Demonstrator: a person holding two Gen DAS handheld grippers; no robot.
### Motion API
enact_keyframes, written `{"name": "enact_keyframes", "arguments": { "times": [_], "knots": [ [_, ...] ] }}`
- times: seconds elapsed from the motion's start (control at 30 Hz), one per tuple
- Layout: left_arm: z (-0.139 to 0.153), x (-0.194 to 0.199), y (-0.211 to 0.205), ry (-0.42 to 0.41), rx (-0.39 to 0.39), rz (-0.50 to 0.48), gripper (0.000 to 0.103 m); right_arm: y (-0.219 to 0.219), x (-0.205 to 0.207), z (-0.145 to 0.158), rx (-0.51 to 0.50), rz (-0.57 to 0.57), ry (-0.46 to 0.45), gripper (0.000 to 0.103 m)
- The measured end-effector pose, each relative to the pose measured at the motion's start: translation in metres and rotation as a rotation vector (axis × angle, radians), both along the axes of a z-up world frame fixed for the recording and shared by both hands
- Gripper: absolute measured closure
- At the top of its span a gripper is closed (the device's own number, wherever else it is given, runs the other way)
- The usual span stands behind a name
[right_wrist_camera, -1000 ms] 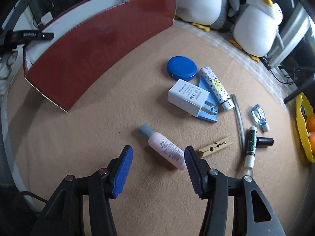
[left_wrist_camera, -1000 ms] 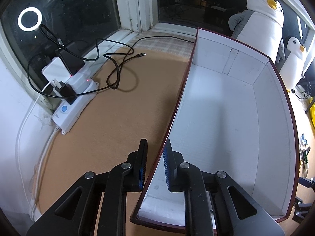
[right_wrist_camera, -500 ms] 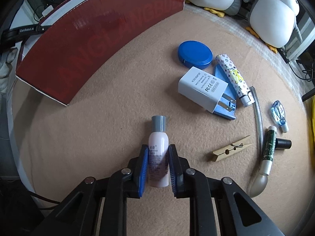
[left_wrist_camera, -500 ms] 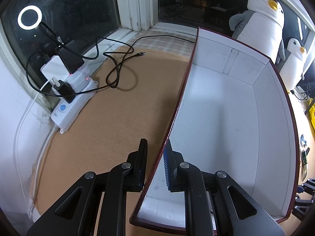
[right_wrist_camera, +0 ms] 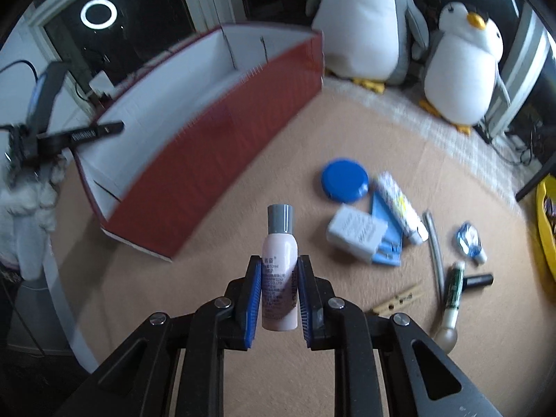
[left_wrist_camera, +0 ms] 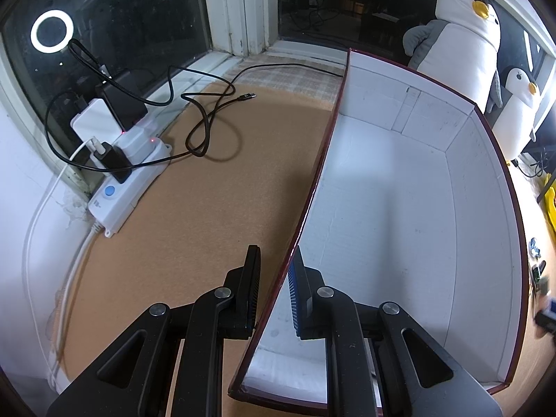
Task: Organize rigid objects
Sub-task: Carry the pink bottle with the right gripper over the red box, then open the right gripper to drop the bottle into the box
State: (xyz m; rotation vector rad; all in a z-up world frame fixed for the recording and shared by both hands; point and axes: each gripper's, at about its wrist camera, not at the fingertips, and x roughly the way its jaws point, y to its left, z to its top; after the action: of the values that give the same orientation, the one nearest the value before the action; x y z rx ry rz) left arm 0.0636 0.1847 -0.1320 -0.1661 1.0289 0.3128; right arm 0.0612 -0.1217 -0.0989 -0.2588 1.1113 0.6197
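The right tool (right_wrist_camera: 279,299) pinches a small pink bottle (right_wrist_camera: 280,271) with a grey cap between its blue pads, holding it clear above the tan surface (right_wrist_camera: 226,236). The left tool (left_wrist_camera: 274,288) is pressed together on the near wall of the red box (left_wrist_camera: 312,187), one finger outside and one inside. The box sits toward the surface's left edge. To its right lie a blue lid (right_wrist_camera: 344,180), a white charger (right_wrist_camera: 356,234), a patterned tube (right_wrist_camera: 399,208) and a clothespin (right_wrist_camera: 398,300).
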Motion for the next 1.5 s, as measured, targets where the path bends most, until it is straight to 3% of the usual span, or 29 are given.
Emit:
{"name": "enact_keyframes", "arguments": {
  "times": [0.17, 0.3, 0.63, 1.2, 1.43, 1.5],
  "knots": [
    [0.0, 0.0, 0.0, -0.005, 0.003, -0.003, 0.089, 0.036, 0.018, 0.029, 0.041, 0.03, -0.043, 0.085],
    [0.0, 0.0, 0.001, -0.008, 0.003, -0.005, 0.089, 0.078, 0.031, 0.036, 0.034, 0.077, -0.074, 0.085],
    [0.0, -0.001, -0.001, -0.013, 0.002, -0.01, 0.09, 0.157, 0.036, 0.021, -0.029, 0.18, -0.09, 0.085],
    [-0.002, 0.0, 0.002, -0.016, -0.012, -0.013, 0.09, 0.193, 0.053, -0.029, -0.134, 0.202, -0.025, 0.085],
    [-0.002, 0.0, 0.003, -0.016, -0.013, -0.013, 0.09, 0.198, 0.052, -0.035, -0.148, 0.208, -0.027, 0.085],
    [-0.002, 0.0, 0.003, -0.015, -0.012, -0.013, 0.09, 0.199, 0.052, -0.034, -0.148, 0.209, -0.034, 0.08]
  ]
}}
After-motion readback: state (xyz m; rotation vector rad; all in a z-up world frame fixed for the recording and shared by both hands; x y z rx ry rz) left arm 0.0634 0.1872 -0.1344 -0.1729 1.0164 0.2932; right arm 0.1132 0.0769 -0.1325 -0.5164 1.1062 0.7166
